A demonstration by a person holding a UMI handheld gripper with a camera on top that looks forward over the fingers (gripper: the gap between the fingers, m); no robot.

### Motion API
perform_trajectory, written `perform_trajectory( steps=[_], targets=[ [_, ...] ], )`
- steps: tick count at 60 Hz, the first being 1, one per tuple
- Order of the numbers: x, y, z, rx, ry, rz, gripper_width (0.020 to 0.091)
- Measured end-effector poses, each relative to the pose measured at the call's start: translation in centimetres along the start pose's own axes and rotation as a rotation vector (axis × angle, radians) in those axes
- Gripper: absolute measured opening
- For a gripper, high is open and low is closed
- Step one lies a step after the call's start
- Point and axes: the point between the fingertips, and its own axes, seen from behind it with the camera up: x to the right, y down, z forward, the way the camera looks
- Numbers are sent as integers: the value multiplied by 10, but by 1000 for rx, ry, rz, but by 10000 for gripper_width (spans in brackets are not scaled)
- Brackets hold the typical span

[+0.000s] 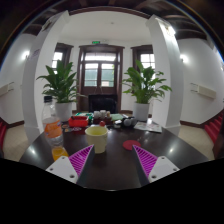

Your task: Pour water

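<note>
Just ahead of my fingers point(112, 160) — spread apart and holding nothing — a pale cup point(96, 138) stands on the dark tabletop point(170, 150), a bottle point(52, 120) beyond it. I judge this the approach: next I must reach and close on the bottle.

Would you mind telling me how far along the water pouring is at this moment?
Nothing looks done yet. The gripper is open and empty, its fingers short of the cream cup on the dark table. Grasping a vessel and pouring are still left.
</note>
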Motion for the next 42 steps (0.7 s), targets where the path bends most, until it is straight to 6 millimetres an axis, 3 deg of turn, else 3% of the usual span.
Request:
perform_trajectory(
  steps=[6,7,9,14,22,32,42],
  targets=[
    [-30,14,-9,-22,-39,0,747],
    [-26,8,-8,-24,-47,0,746],
    [-54,20,-14,-17,-69,7,745],
    [-104,27,-24,0,-137,31,751],
    [-161,18,-26,22,-237,79,757],
    [-194,-4,2,46,-283,64,759],
    [-206,-20,37,59,-272,21,755]
  ],
)
